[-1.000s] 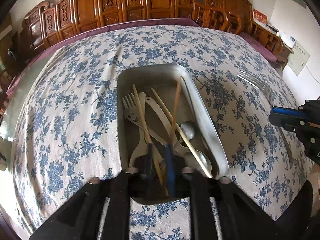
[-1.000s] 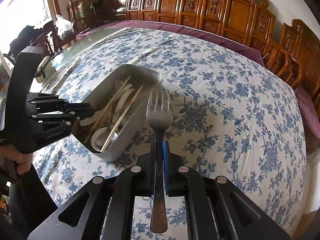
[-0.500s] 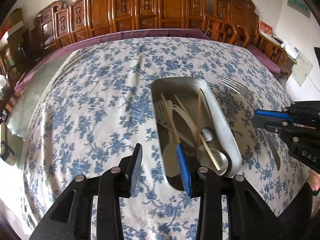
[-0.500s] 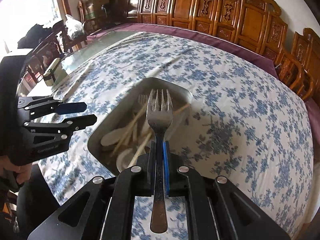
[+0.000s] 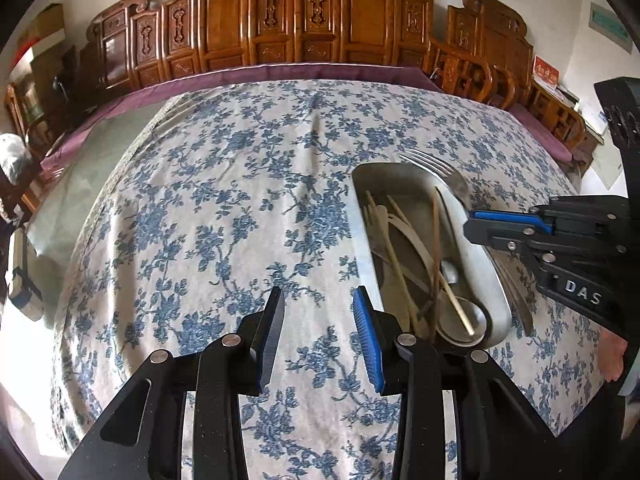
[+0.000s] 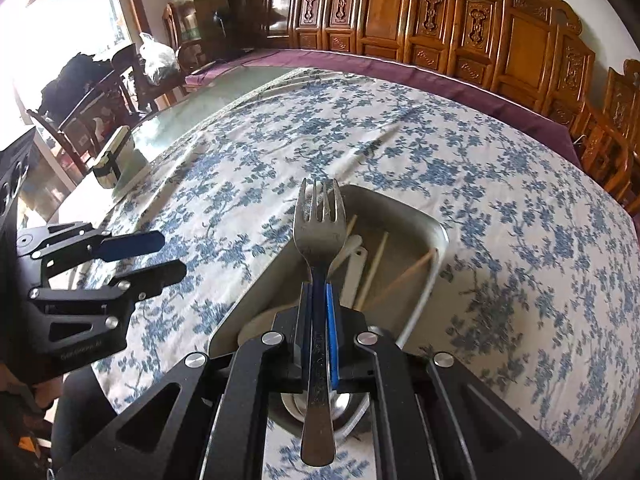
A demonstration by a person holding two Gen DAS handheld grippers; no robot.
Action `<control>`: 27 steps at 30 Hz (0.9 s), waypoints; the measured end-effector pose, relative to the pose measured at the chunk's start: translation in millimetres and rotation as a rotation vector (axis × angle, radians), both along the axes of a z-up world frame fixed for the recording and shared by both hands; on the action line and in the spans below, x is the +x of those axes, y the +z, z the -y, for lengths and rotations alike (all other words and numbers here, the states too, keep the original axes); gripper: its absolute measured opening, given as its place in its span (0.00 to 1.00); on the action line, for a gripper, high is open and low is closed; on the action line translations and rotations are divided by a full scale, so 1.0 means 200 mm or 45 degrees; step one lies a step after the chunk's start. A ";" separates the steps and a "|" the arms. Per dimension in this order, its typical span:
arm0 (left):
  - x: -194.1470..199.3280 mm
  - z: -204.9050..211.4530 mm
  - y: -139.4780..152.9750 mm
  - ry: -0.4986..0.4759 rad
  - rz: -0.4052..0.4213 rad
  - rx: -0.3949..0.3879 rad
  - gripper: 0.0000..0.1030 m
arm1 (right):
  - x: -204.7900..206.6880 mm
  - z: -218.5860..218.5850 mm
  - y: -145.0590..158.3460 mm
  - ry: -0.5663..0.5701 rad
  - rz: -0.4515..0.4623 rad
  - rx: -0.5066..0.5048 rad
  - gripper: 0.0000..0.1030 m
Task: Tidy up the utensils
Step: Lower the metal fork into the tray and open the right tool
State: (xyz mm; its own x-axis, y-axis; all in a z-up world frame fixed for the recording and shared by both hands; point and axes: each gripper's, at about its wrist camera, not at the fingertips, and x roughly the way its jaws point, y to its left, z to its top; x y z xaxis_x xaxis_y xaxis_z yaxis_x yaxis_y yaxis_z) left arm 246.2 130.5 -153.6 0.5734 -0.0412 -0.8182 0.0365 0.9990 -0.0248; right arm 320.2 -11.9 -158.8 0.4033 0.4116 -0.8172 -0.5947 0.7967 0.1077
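A metal tray (image 5: 362,216) lies on the blue-flowered tablecloth and holds several utensils: wooden chopsticks (image 5: 435,252), white spoons and a metal spoon (image 5: 464,314). My right gripper (image 6: 319,288) is shut on a metal fork (image 6: 319,220) and holds it over the tray (image 6: 434,264), tines pointing away. In the left wrist view the fork (image 5: 434,164) and the right gripper (image 5: 496,226) show above the tray's right rim. My left gripper (image 5: 319,316) is open and empty over the cloth, left of the tray; it also shows in the right wrist view (image 6: 140,256).
The tablecloth (image 5: 224,216) covers a large table with a bare glass strip (image 6: 172,136) at its left side. Carved wooden chairs (image 5: 312,20) line the far edge. A small box (image 6: 110,160) sits on the glass.
My left gripper has let go of the chopsticks in the tray, opened and drawn back to the left. My right gripper has carried the fork from beside the tray to over it.
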 end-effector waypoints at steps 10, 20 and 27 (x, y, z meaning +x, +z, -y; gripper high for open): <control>0.00 -0.01 0.01 -0.002 0.003 -0.005 0.33 | 0.07 -0.06 -0.13 -0.045 -0.051 0.001 0.08; 0.00 0.03 0.02 -0.015 0.007 -0.001 0.33 | 0.14 0.02 -0.24 -0.122 -0.074 -0.019 0.08; 0.00 0.03 0.01 -0.013 0.006 0.003 0.33 | 0.16 0.06 -0.24 -0.164 -0.080 0.011 0.09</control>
